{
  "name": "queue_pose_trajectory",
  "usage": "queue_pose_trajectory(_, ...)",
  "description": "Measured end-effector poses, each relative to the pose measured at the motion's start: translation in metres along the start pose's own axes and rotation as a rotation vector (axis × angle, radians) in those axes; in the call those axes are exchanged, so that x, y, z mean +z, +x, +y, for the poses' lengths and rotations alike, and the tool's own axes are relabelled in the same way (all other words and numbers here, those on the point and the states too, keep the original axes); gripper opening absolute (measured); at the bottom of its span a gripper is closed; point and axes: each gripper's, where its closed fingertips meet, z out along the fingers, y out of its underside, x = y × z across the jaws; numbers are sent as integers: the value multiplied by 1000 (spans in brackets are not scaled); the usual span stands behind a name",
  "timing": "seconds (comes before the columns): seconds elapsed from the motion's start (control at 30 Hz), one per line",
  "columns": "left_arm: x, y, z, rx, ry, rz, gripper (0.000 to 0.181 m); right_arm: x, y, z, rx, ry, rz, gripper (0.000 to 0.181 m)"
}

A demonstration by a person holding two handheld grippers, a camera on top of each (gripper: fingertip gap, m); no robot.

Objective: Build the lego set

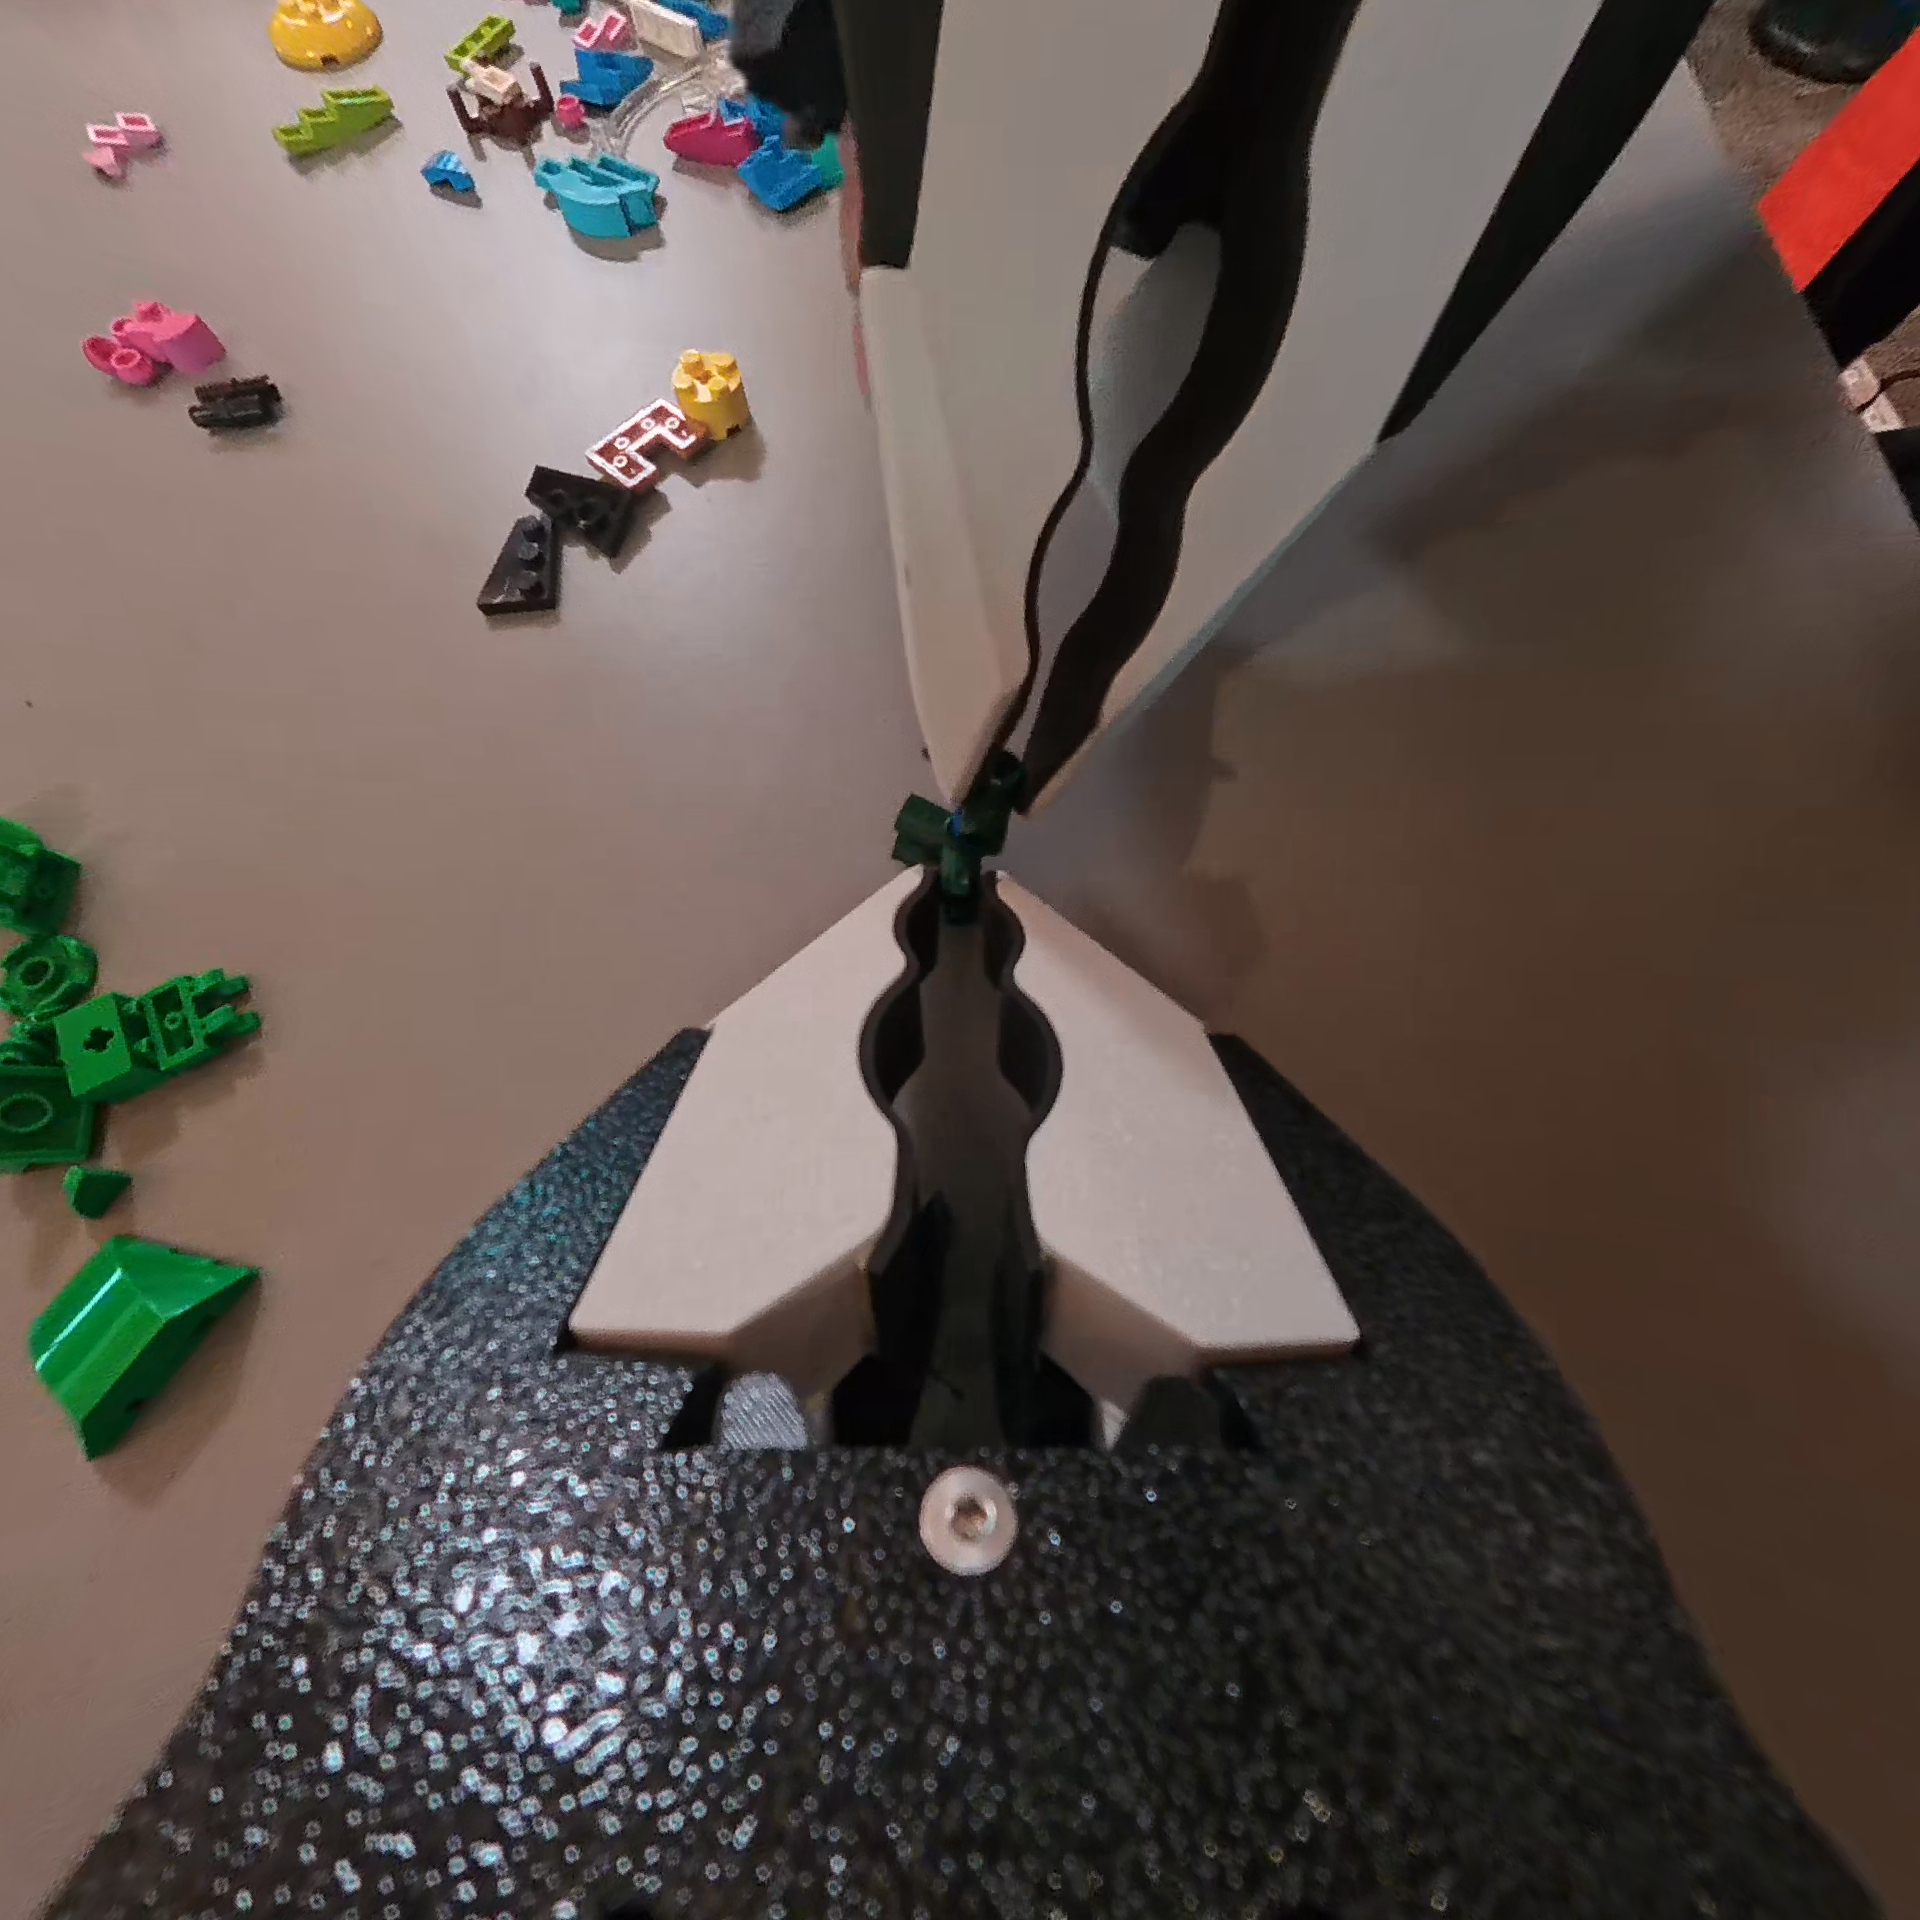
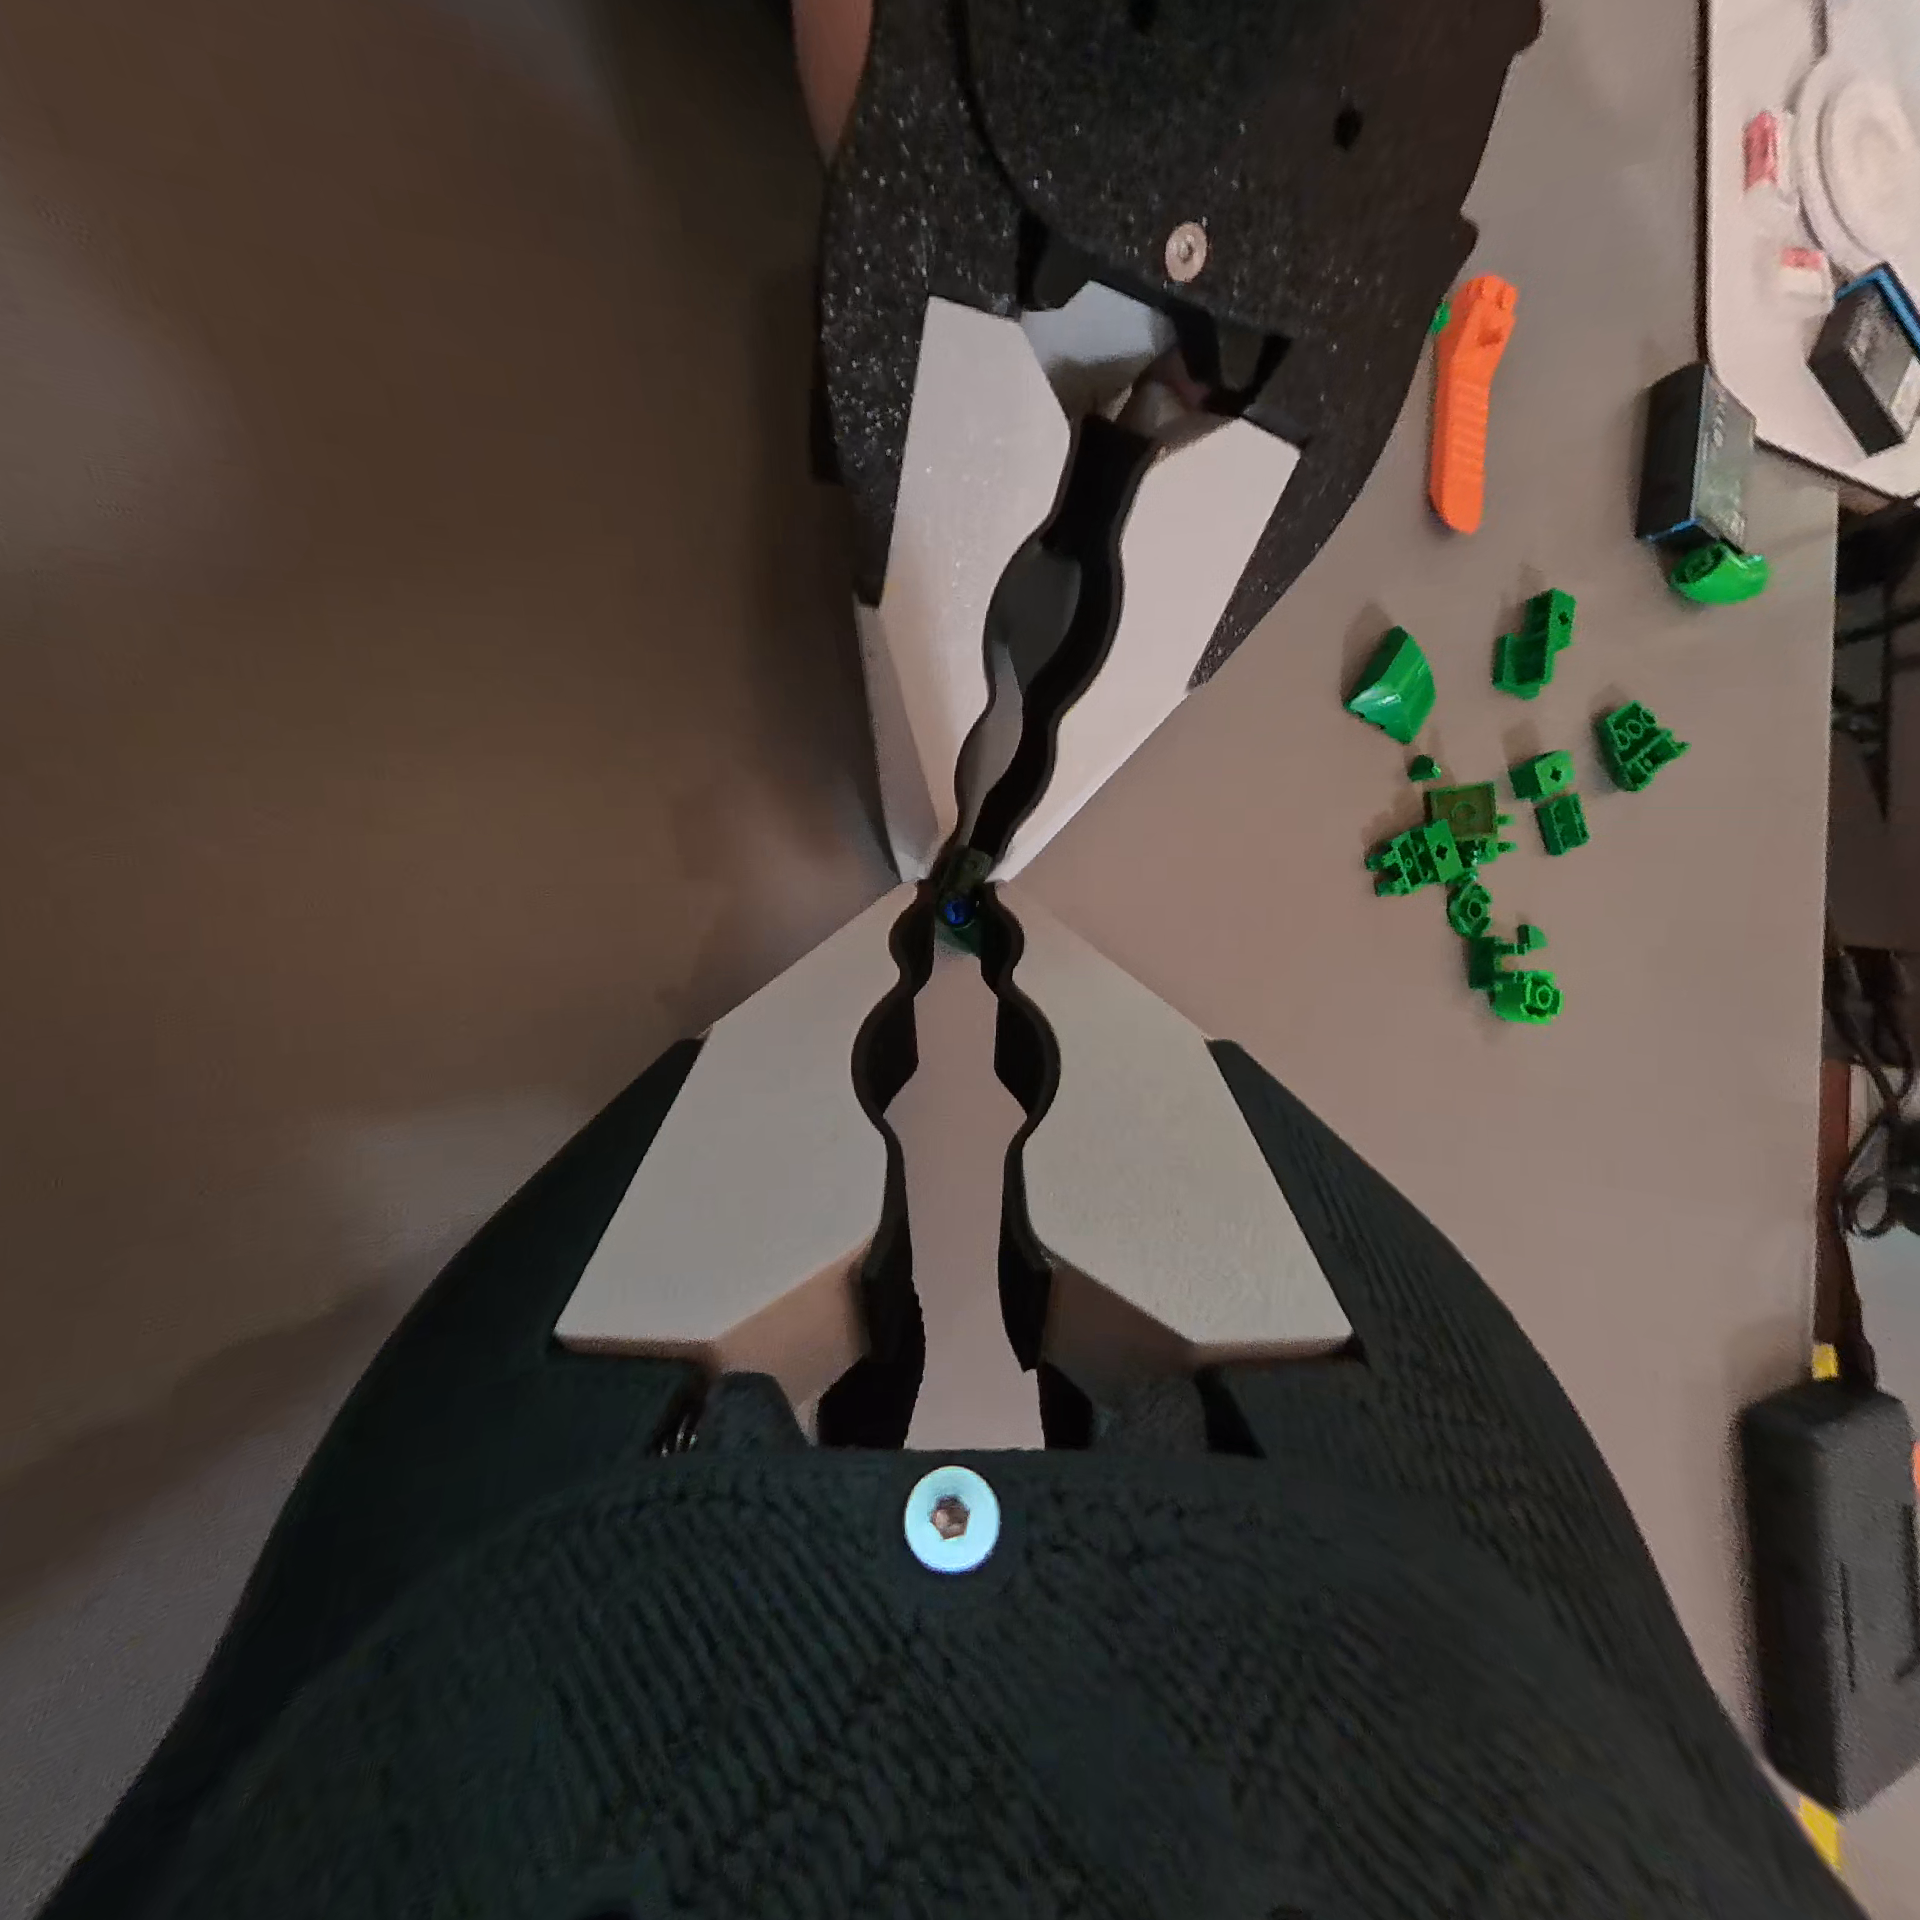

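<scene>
Green piece (image 1: 951, 836) half-hidden between tongs

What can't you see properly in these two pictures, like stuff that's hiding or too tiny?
- Dark green lego piece: left wrist view, tiny; both grippers' fingertips cover its ends, so its shape is unclear.
- Same piece in the right wrist view: the right gripper and the left gripper hide nearly all of it.
- Green bricks: left wrist view, cut off by the left edge.
- Black box: right wrist view, blurred.
</scene>
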Motion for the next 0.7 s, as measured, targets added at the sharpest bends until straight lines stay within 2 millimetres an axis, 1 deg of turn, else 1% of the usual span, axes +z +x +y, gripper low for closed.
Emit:
queue_pose_trajectory(0.17,0,0,0,-4,-1,11,5,4,-1,1,-62,-3,-72,6)
queue_pose_trajectory(0.43,0,1,0,11,-2,32,5,5,-2,1,-114,18,-187,6)
queue_pose_trajectory(0.53,0,1,0,12,-3,34,5,6,-3,2,-118,30,-229,6)
queue_pose_trajectory(0.7,0,1,0,12,-3,34,5,8,-3,3,-104,2,-291,6)
